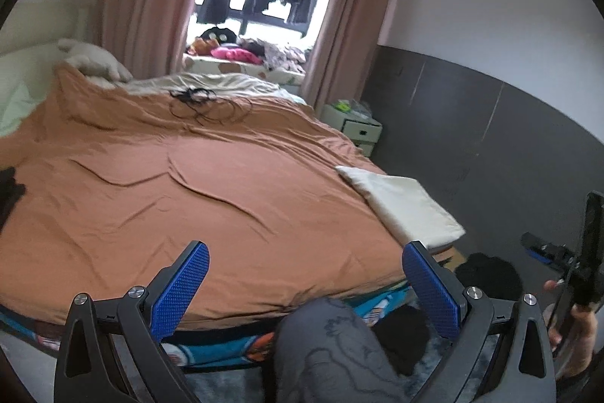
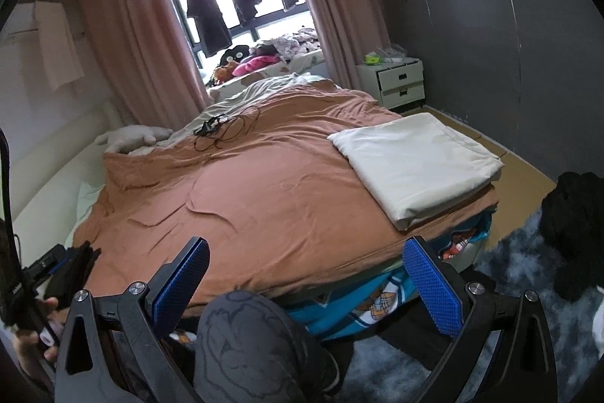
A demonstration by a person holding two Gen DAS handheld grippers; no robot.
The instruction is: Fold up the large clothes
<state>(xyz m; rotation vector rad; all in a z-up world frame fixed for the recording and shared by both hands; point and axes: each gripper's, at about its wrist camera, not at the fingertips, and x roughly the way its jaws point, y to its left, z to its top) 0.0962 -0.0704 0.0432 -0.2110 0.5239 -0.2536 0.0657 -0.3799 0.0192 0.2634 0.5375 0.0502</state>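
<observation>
across the bed (image 2: 94, 153) a brown cover (image 2: 241, 199) lies spread flat, a folded cream cloth (image 2: 411, 161) resting on its near right corner, while left gripper (image 1: 305, 286) and right gripper (image 2: 307, 284) hover released, holding nothing.

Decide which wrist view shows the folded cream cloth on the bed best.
The right wrist view: the folded cream cloth lies whole and unobstructed. The left wrist view shows it smaller, foreshortened at the bed's far corner.
</observation>
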